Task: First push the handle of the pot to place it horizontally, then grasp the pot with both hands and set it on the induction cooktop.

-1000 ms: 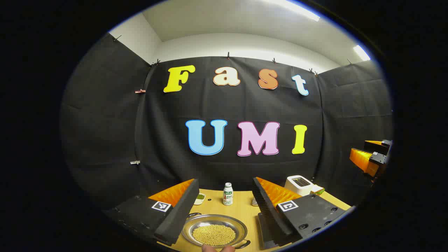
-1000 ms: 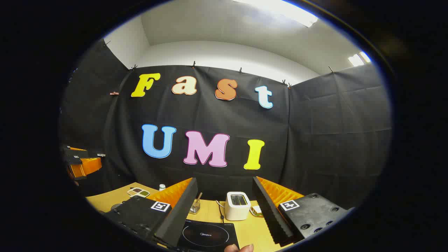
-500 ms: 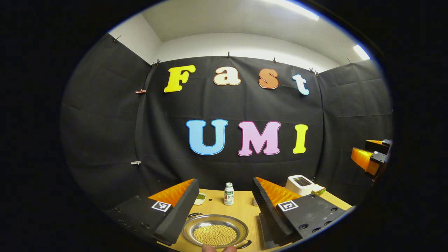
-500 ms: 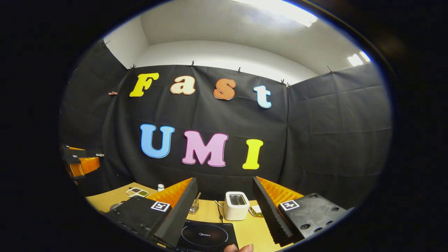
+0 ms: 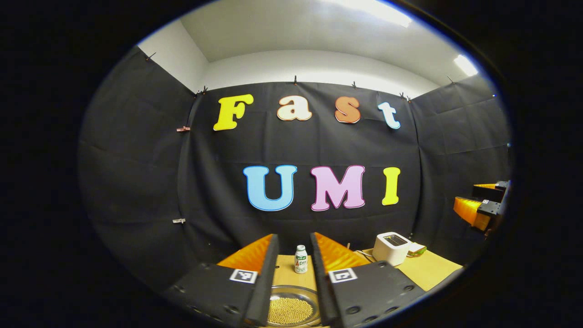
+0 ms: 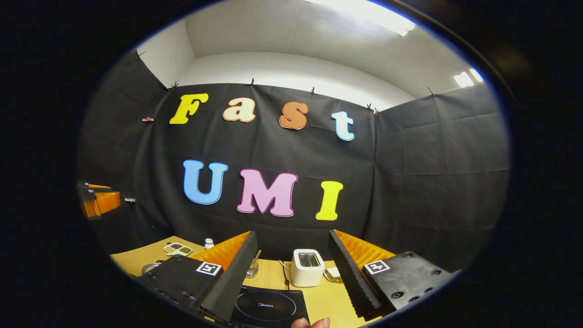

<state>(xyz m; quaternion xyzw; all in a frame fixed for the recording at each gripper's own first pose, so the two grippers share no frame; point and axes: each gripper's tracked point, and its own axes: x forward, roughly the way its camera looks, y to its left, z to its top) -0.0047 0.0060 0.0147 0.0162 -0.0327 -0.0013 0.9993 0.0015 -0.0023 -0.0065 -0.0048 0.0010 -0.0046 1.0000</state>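
A shallow steel pot [image 5: 291, 294] holding small yellow beads sits on the wooden table, low in the left gripper view. My left gripper [image 5: 294, 235] hangs above it, its fingers drawn close together with a narrow gap and nothing between them. They hide the pot's handles. The left gripper [image 6: 98, 200] also shows far left in the right gripper view. The black induction cooktop [image 6: 268, 305] lies below my right gripper [image 6: 291, 233], which is wide open and empty. That right gripper [image 5: 480, 207] appears at the far right of the left gripper view.
A small white bottle [image 5: 300, 258] stands behind the pot. A white toaster [image 6: 307, 266] sits behind the cooktop, with a glass jar [image 6: 252, 269] to its left and a divided dish [image 6: 178, 248] farther left. A thumb tip [image 6: 309, 322] shows at the bottom edge.
My left gripper's fingers have drawn much closer together and now cover the pot's sides and handles. The right gripper has stayed wide open and barely moved.
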